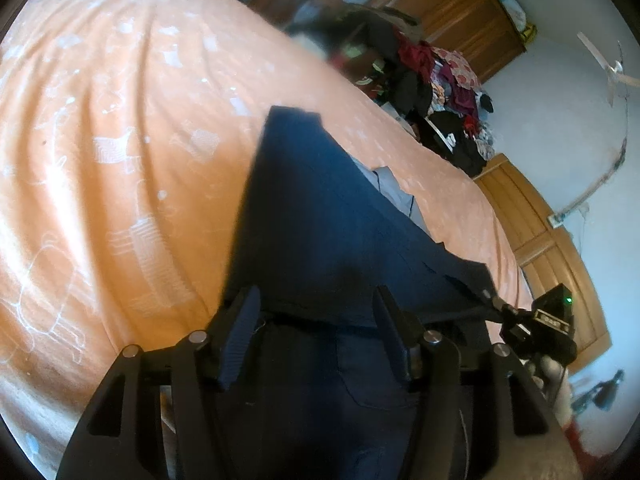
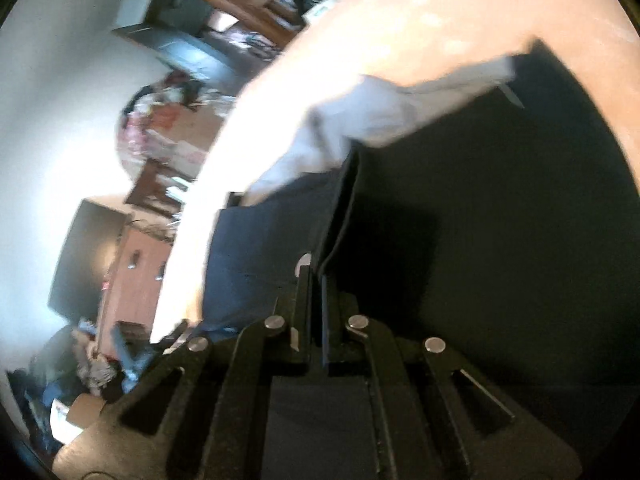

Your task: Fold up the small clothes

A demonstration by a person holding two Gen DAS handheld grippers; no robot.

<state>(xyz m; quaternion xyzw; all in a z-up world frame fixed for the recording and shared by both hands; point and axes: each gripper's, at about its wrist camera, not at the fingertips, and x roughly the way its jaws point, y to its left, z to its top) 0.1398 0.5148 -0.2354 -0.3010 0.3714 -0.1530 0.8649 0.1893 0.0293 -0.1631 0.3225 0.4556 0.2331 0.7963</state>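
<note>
In the left wrist view the left gripper [image 1: 316,312] has its fingers [image 1: 240,332] spread wide, and the navy garment [image 1: 312,216] runs between them; whether either pad touches the cloth is hard to tell, since the dark fabric merges with the black frame. The garment rises from the near edge toward a far corner over the orange bedsheet [image 1: 120,140], which carries a pale printed pattern; a strip of grey lining [image 1: 394,190] shows along its right edge. At the right the other gripper [image 1: 494,300] pinches the garment's corner; a green light glows on its body, and a small label there is too blurred to read. The far clothes pile [image 1: 440,92] is blurred, and the wooden wardrobe [image 1: 448,8] is cut off by the lens edge.

In the right wrist view the right gripper [image 2: 318,280] has its fingers pressed together on a fold of the navy garment [image 2: 480,240]; the grey lining [image 2: 360,120] is smeared by motion; the room at the left is overexposed and hard to make out.
</note>
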